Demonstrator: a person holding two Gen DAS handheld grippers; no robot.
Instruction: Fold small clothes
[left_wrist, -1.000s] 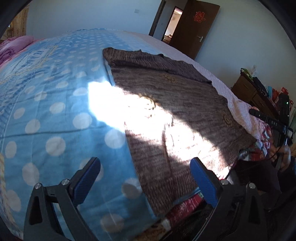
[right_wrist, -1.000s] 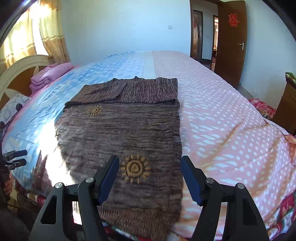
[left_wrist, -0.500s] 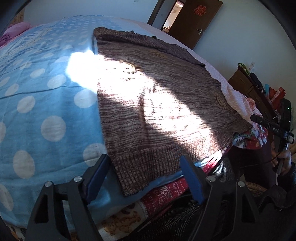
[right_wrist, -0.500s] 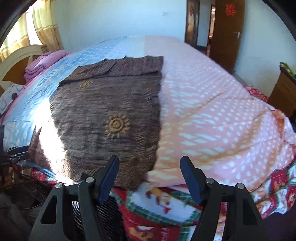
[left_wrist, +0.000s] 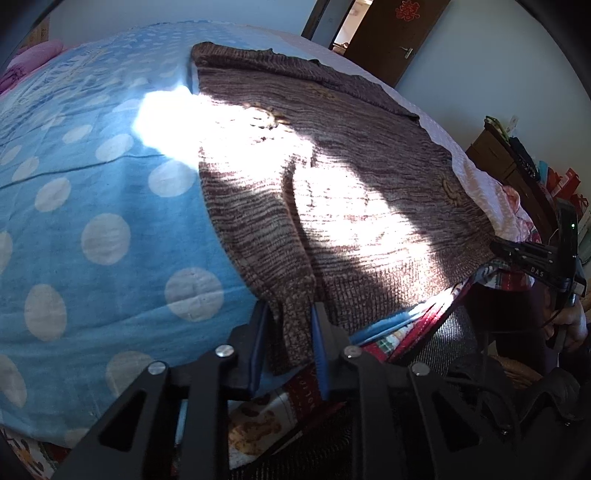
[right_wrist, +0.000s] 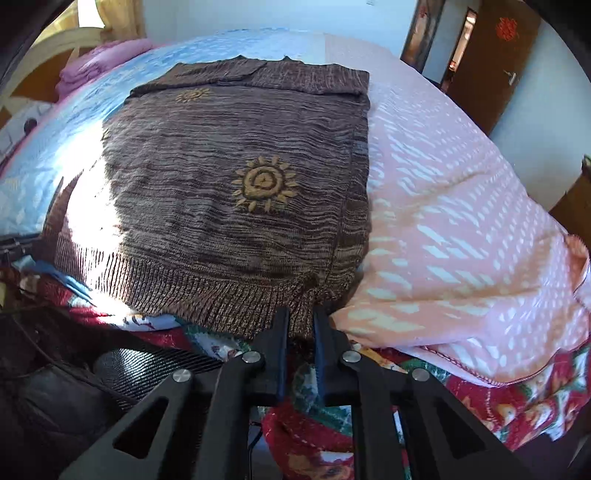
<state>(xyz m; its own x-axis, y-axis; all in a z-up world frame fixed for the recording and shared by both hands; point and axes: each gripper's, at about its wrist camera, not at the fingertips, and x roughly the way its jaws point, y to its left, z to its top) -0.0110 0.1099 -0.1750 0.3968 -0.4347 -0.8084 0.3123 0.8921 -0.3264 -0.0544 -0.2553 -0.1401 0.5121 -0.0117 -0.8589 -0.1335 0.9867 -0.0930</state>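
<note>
Brown knit sweater (right_wrist: 236, 177) flat on blue-and-pink dotted bedspread (left_wrist: 92, 229) — sunlit bedroom, brown door (right_wrist: 491, 62) ajar, left gripper (left_wrist: 289, 325) and right gripper (right_wrist: 300, 325) closing, hem pinched between each.

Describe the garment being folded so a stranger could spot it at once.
On the bed, where the blue dotted cover meets the pink one, lies a brown knit sweater. Alone among the bedding, it carries orange sun motifs.

Both wrist cameras sit close at the bed's near edge, angled down toward twelve o'clock. They share the brown sweater (left_wrist: 332, 177): the left view from its seven o'clock corner, the right from five o'clock.
</note>
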